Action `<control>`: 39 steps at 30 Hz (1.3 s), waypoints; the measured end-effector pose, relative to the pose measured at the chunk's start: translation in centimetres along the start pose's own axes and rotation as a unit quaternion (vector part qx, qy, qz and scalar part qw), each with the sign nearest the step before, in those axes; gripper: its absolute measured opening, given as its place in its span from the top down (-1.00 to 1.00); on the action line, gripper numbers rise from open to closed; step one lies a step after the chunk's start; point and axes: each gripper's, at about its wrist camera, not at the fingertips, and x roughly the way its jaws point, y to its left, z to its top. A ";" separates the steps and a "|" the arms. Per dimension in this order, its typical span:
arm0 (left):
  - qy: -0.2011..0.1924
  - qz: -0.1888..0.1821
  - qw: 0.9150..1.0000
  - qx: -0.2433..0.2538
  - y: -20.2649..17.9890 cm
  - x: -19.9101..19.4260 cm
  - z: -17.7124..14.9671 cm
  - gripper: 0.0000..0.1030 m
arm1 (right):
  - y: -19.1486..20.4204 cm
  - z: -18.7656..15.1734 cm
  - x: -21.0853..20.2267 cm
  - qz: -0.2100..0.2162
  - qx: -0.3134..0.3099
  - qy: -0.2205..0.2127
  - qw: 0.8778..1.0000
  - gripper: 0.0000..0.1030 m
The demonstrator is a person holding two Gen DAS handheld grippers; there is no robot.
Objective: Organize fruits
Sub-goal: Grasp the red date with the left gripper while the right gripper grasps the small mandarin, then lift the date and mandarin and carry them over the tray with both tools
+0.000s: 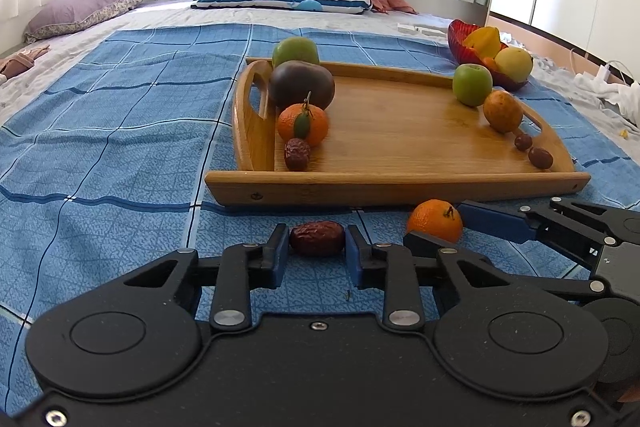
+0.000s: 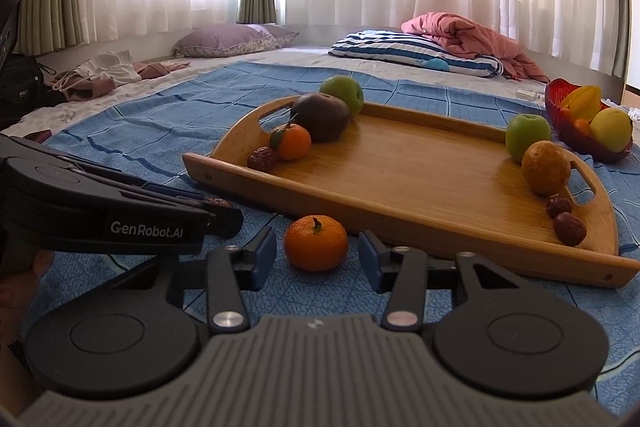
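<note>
Two fruits lie on the blue cloth (image 1: pixel 120 155) just before the wooden tray (image 1: pixel 400 187). The wrinkled red date (image 1: pixel 317 238) — long axis crosswise — is clamped by the left gripper (image 1: pixel 317 247). The glossy mandarin (image 2: pixel 316 242) is bracketed by the right gripper (image 2: pixel 317 259), pads not yet touching.

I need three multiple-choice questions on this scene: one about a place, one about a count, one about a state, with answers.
1. Where does the tangerine between the right gripper's fingers lie?
A. on the blue cloth, in front of the tray
B. on the tray
C. on the floor

2. How many dates on the tray?
A. one
B. three
C. five

3. What is the state of the left gripper?
A. open, empty
B. shut on a spoon
C. shut on a date

Answers:
1 A, it rests on the cloth outside the rim.
2 B, one lies at the left end and two at the right.
3 C, both pads press the date's ends.
</note>
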 end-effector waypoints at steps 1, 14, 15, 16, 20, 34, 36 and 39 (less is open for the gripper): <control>0.000 0.000 1.000 0.000 0.0 0.0 0.0 0.45 | 0.0 0.0 0.0 0.000 -0.001 0.001 1.000 0.06; -0.012 -0.001 1.000 0.005 -0.4 -0.6 0.5 0.46 | 0.0 0.1 -0.5 -0.006 0.001 -0.010 1.000 0.23; -0.016 -0.001 1.000 0.006 -0.6 -0.7 0.7 0.46 | 0.0 0.2 -0.7 -0.008 0.002 -0.015 1.000 0.23; -0.020 -0.002 1.000 0.007 -0.7 -1.0 0.8 0.46 | -0.1 0.3 -0.9 -0.010 0.005 -0.019 1.000 0.23; -0.035 -0.007 0.999 0.012 -1.4 -1.6 1.8 0.46 | -0.7 0.8 -1.7 -0.022 0.019 -0.037 0.999 0.23; -0.058 -0.018 0.998 0.011 -3.4 -1.0 5.6 0.46 | -4.7 2.8 -2.9 -0.066 0.062 -0.065 0.994 0.23; -0.060 -0.021 0.998 0.011 -3.5 -0.9 6.1 0.46 | -5.2 3.1 -2.9 -0.070 0.065 -0.066 0.993 0.23; -0.061 -0.025 0.998 0.012 -3.7 -0.5 6.8 0.46 | -6.0 3.6 -2.8 -0.076 0.064 -0.069 0.993 0.23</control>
